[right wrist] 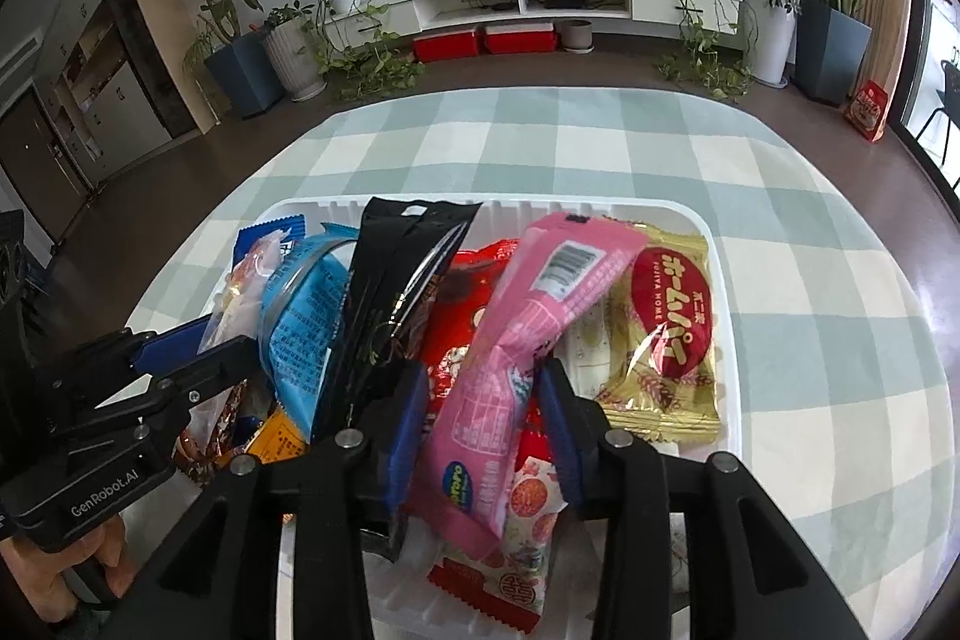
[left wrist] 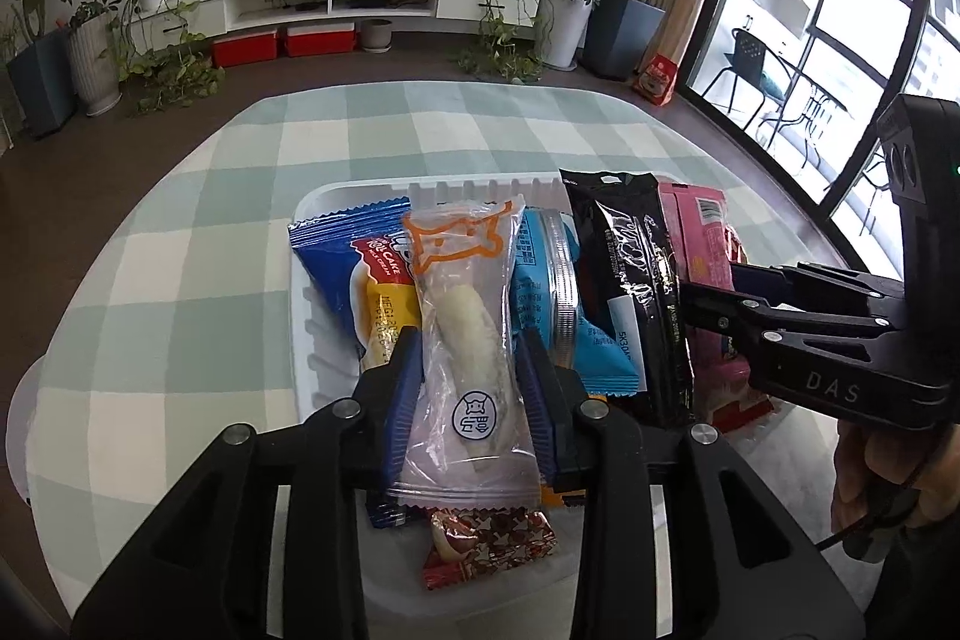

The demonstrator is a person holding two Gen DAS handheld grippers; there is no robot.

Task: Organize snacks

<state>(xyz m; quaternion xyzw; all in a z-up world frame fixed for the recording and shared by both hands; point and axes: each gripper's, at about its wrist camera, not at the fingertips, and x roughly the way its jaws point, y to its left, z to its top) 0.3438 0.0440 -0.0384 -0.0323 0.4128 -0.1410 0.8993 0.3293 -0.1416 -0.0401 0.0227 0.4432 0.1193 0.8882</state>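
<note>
While over tray (left wrist: 312, 220) | left hand-held gripper (left wrist: 471, 370) released around clear packet (left wrist: 462, 328) | right hand-held gripper (right wrist: 483, 430) released around pink packet (right wrist: 516, 334)

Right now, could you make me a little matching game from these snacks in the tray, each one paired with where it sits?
Snacks:
1. clear packet
2. pink packet
3. gold packet
4. black packet

Places:
A. flat at the white tray's right side
B. between the right gripper's blue pads
C. between the left gripper's blue pads
D. between the blue and pink packets

Pairs: 1-C, 2-B, 3-A, 4-D
</note>
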